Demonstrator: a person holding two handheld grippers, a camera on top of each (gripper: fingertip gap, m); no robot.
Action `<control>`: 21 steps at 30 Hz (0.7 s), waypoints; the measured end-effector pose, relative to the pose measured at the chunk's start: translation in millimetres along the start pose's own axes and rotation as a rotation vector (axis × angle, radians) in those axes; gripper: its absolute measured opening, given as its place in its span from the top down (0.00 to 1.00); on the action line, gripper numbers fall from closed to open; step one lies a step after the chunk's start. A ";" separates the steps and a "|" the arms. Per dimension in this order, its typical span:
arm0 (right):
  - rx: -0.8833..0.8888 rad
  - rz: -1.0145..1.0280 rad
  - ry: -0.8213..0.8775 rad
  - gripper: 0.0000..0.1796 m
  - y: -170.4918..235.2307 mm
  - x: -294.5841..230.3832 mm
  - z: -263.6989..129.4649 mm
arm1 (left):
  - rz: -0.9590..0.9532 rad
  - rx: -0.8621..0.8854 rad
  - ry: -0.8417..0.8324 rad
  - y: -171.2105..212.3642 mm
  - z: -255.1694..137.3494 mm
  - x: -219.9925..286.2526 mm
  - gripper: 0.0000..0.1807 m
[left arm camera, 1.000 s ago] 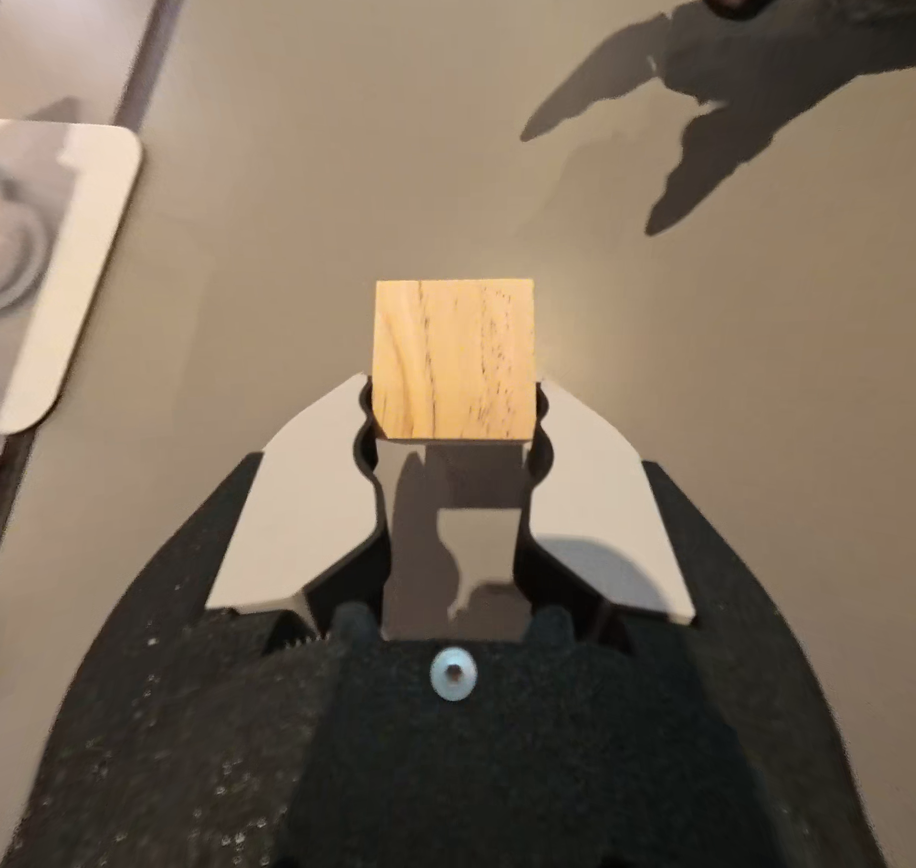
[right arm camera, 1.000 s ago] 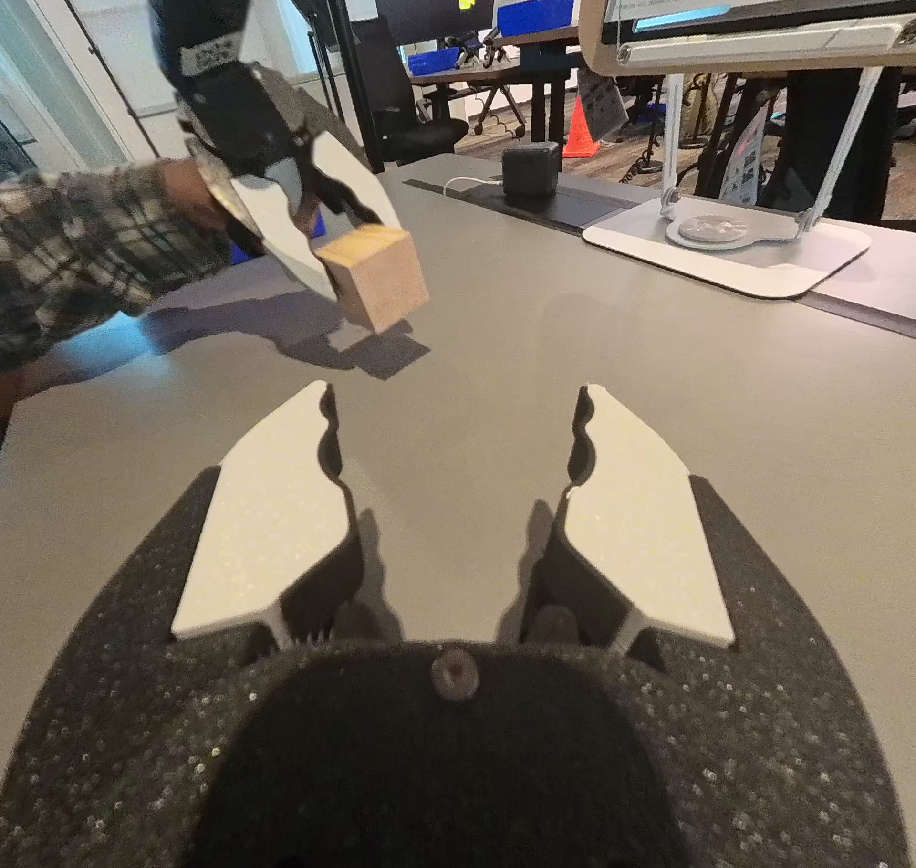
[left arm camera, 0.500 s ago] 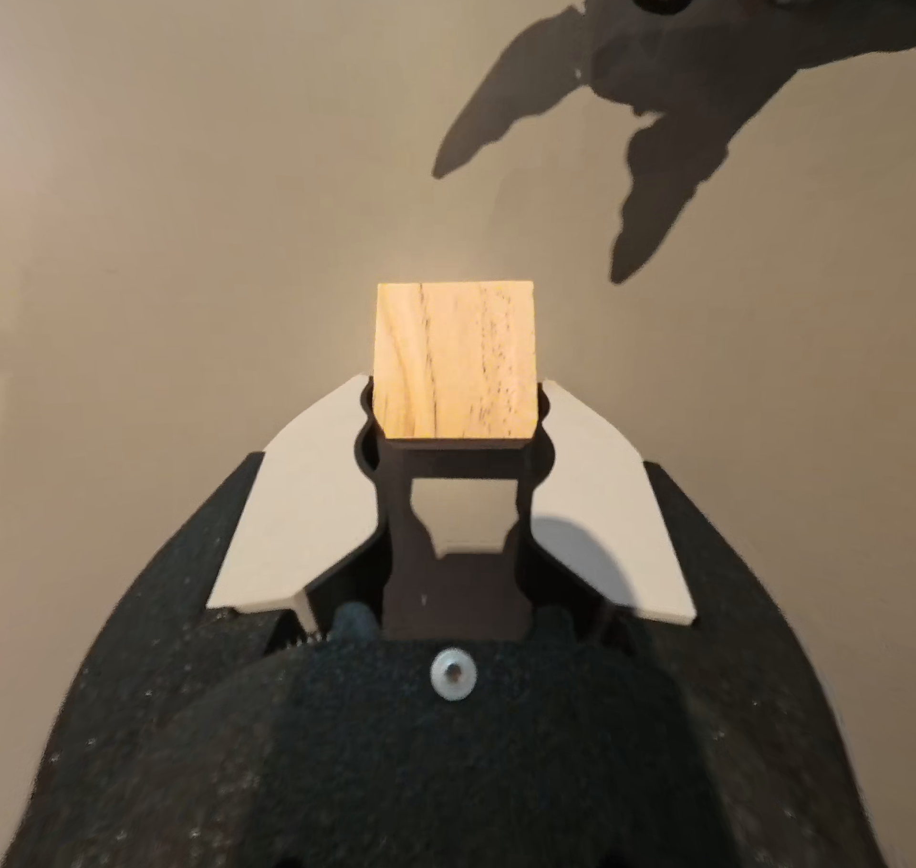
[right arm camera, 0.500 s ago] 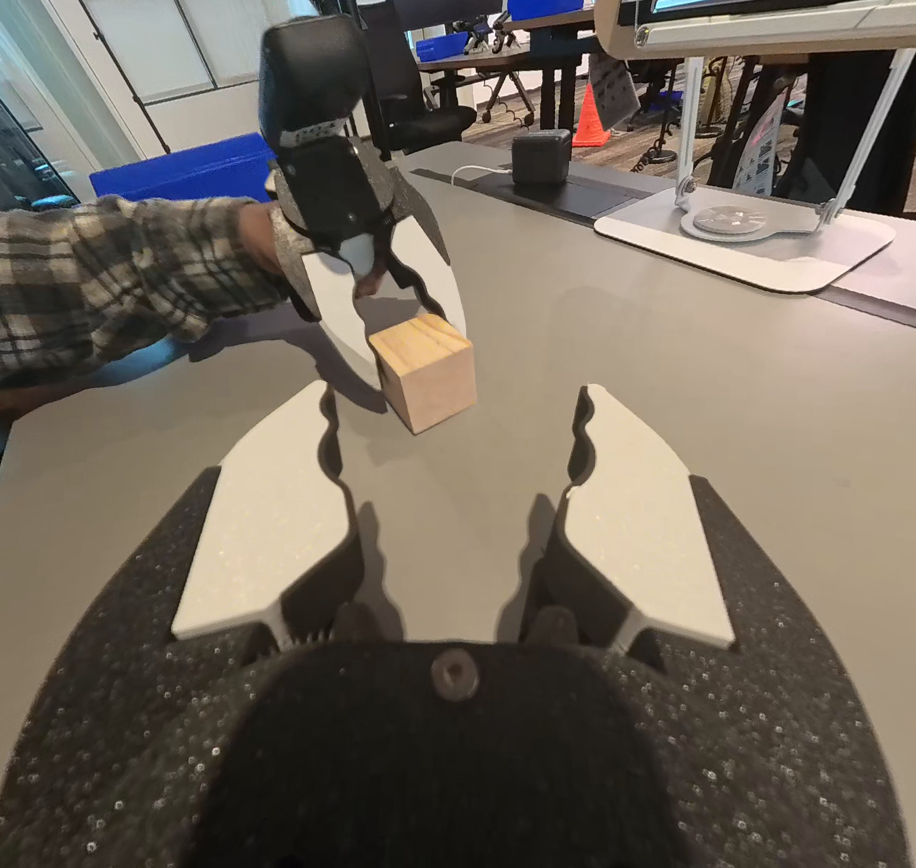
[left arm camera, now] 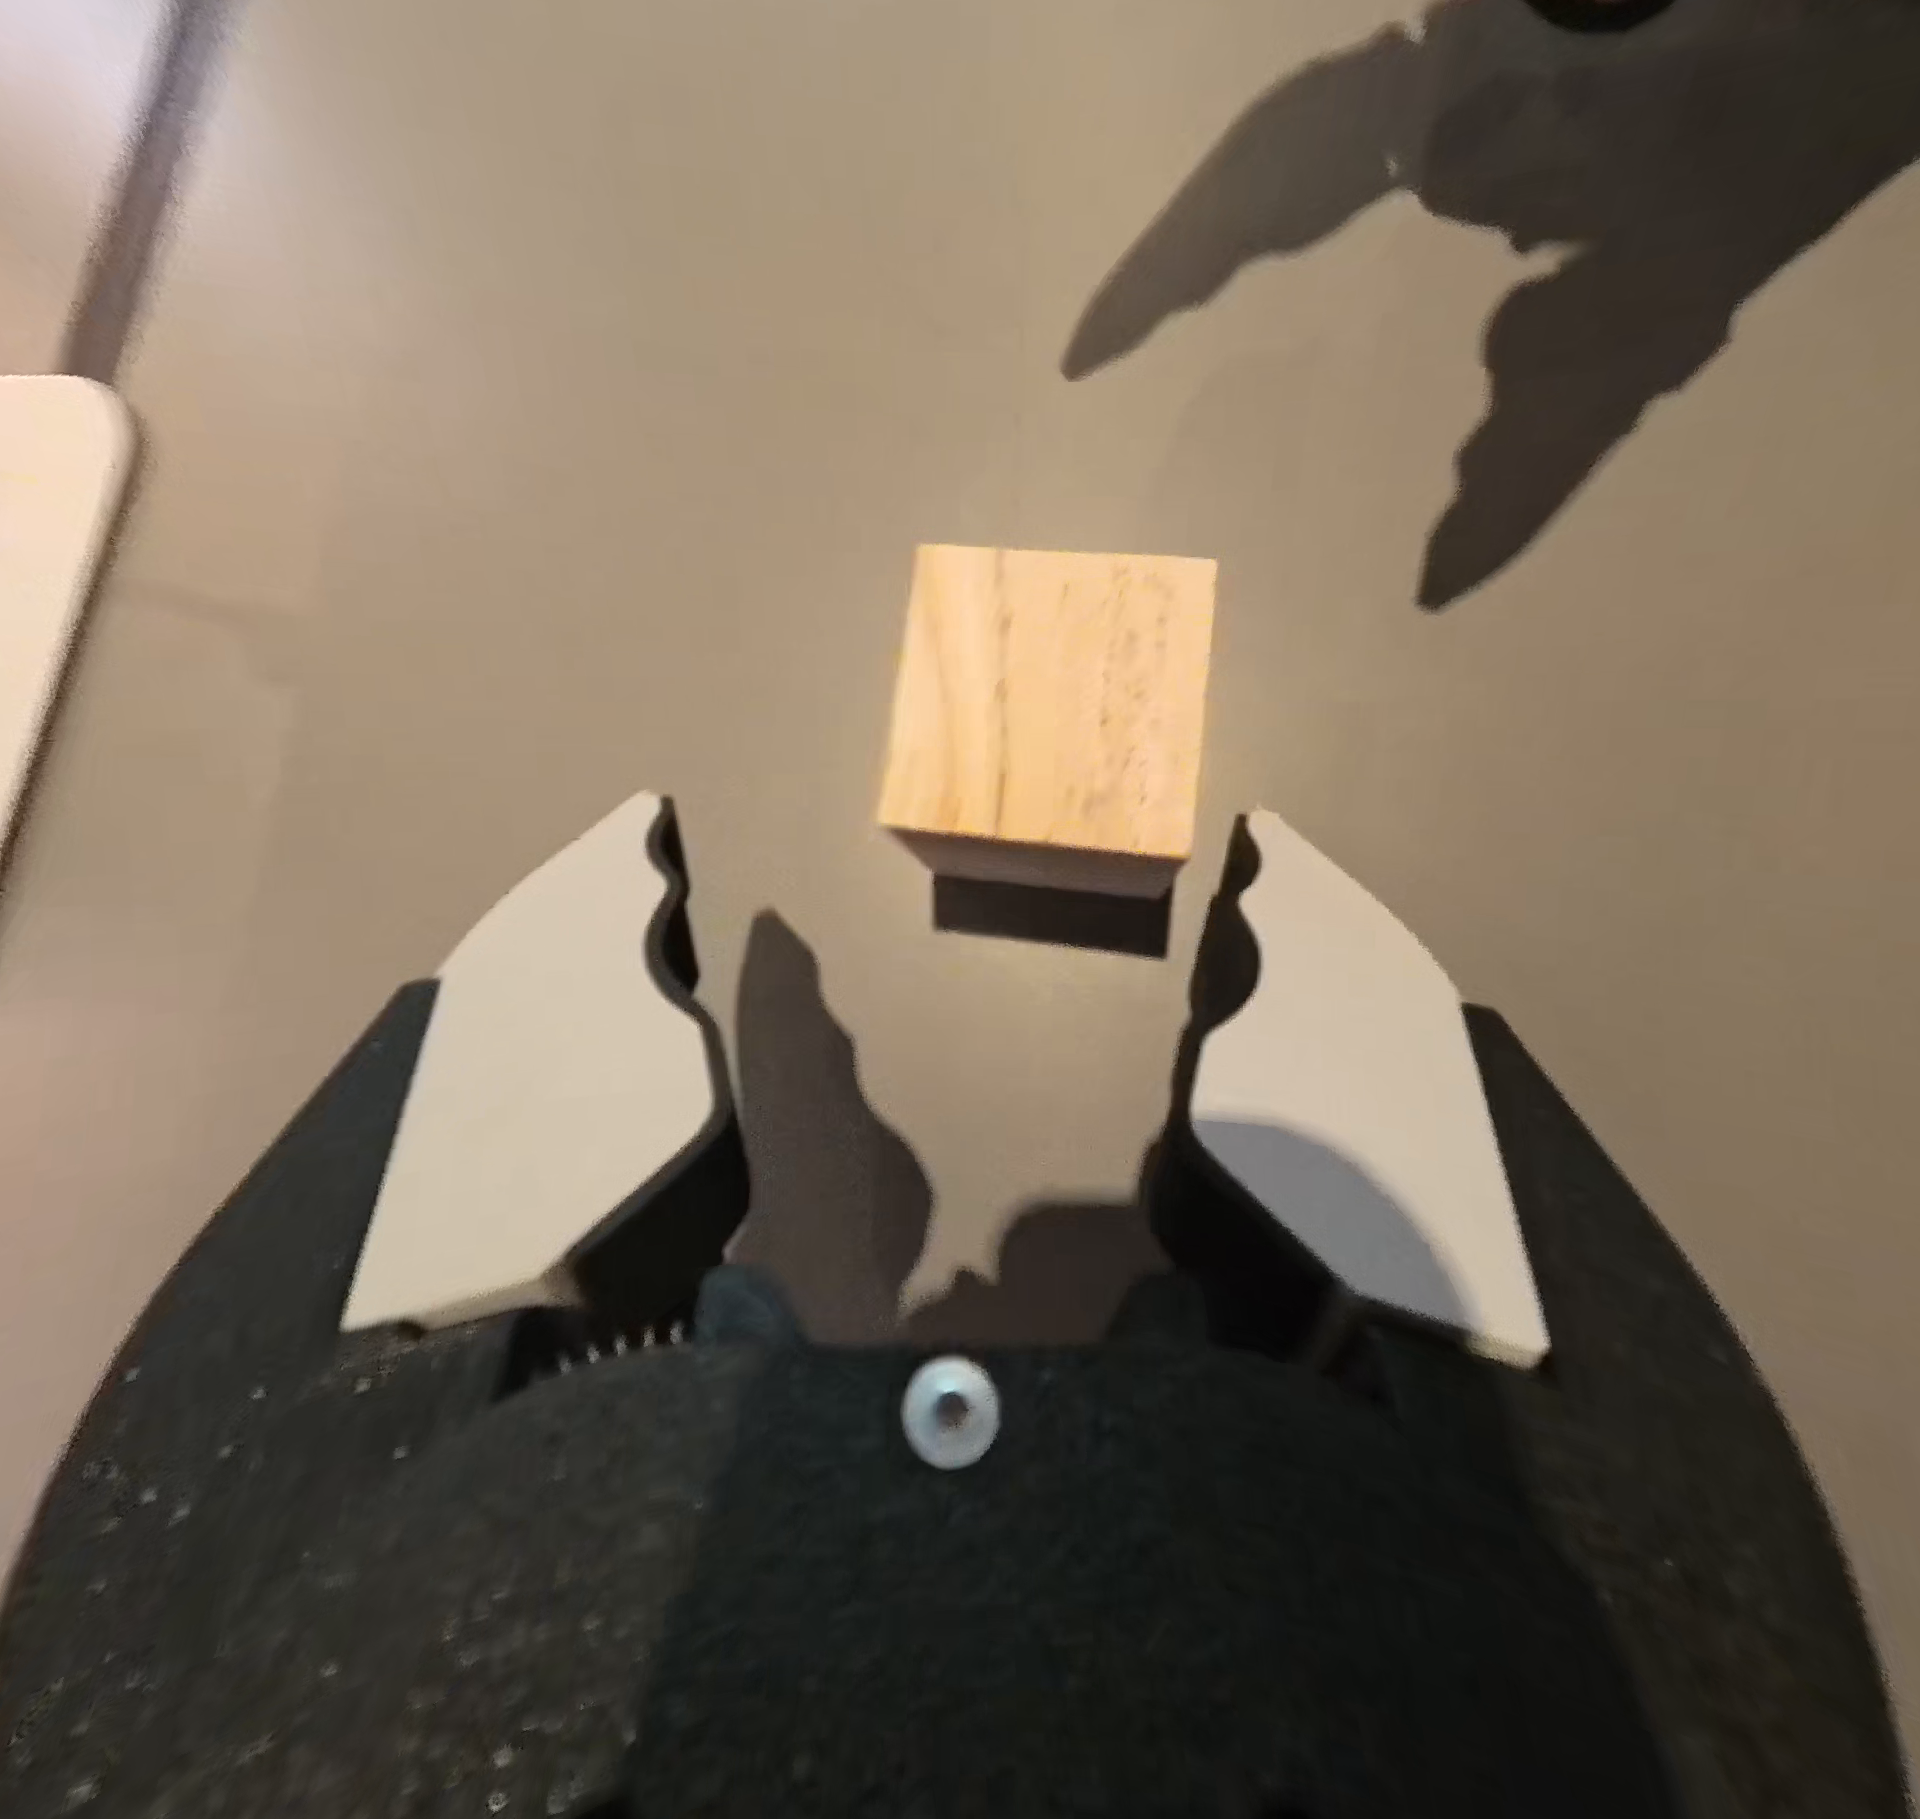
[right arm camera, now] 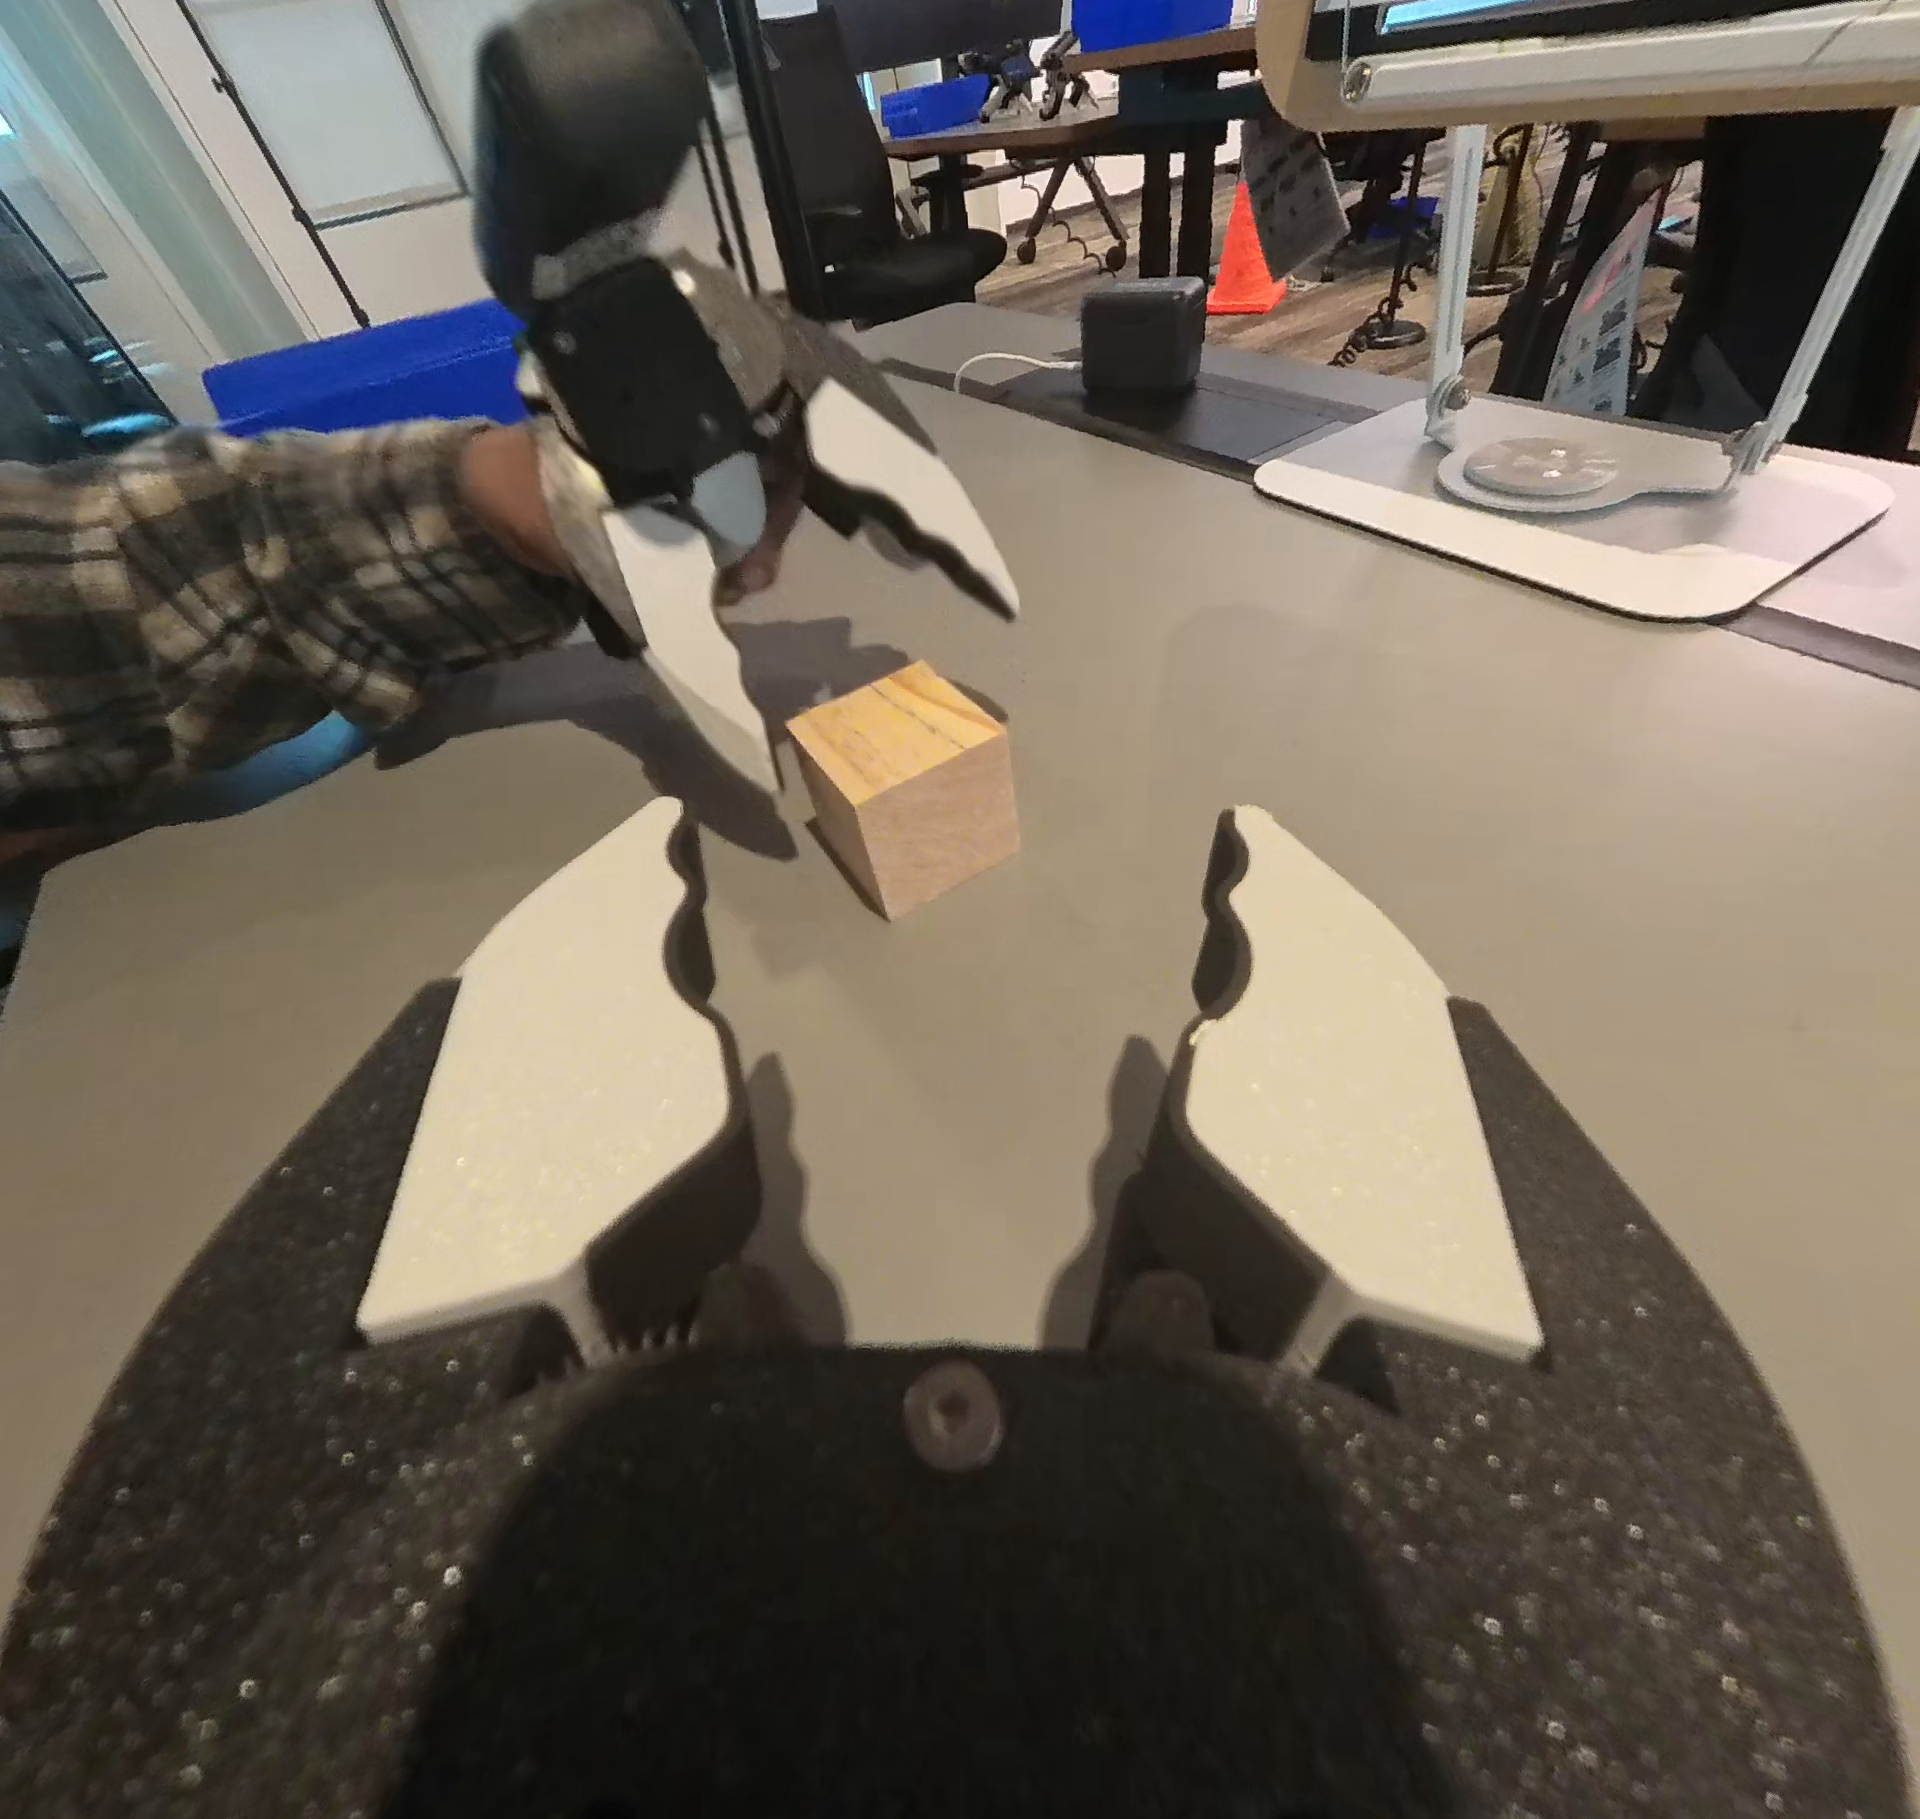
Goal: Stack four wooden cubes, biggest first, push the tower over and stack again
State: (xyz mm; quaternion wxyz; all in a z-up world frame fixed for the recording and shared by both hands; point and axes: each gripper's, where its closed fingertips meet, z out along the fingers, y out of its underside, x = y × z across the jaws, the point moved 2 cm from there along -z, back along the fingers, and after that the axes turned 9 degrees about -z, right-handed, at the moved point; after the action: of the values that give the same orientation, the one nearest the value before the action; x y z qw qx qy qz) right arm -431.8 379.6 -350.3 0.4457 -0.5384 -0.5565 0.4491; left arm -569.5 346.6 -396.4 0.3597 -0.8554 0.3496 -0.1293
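One wooden cube (left arm camera: 1047, 709) rests on the grey table (left arm camera: 520, 419), just beyond my left gripper (left arm camera: 951, 819), which is open, empty and raised above it. In the right wrist view the same cube (right arm camera: 909, 787) sits ahead of my right gripper (right arm camera: 956, 819), which is open and empty low over the table. The left gripper (right arm camera: 883, 689) shows there too, jaws spread, above and left of the cube, held by a hand in a plaid sleeve (right arm camera: 260, 574). No other cubes are in view.
A white stand base (right arm camera: 1558, 512) with a monitor above it sits at the far right of the table; its corner shows in the left wrist view (left arm camera: 52, 564). A small black box (right arm camera: 1143, 330) with a cable lies at the table's far edge. Chairs and desks stand beyond.
The left gripper lowered the cube onto the table, opened and let it go, then pulled back up and away. The right gripper stayed open and nearly still.
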 end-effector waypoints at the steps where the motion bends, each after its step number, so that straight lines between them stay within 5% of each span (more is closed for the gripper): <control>1: 0.002 -0.001 0.001 0.49 -0.4 -0.1 -0.3 | -0.016 0.035 -0.036 -4.3 -14.1 -4.1 0.45; 6: -0.001 -0.007 -0.011 0.49 -0.5 -3.2 1.1 | -0.127 0.278 -0.291 -24.3 -142.1 -26.7 0.49; 10: -0.006 -0.004 -0.017 0.49 0.8 -4.4 2.3 | -0.265 0.371 -0.564 6.2 -275.0 -42.1 0.57; 15: -0.007 -0.003 -0.021 0.49 1.2 -5.7 3.9 | -0.552 0.216 -0.917 135.4 -399.0 -63.3 0.58; 21: -0.011 0.000 -0.025 0.49 2.4 -7.0 5.6 | -0.898 0.111 -1.034 280.7 -422.8 -61.5 0.56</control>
State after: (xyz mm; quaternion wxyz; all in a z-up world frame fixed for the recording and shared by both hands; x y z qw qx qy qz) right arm -436.7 372.6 -353.8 0.4355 -0.5352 -0.5647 0.4528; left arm -955.5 27.7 -293.4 0.4353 -0.8495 -0.2624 0.1414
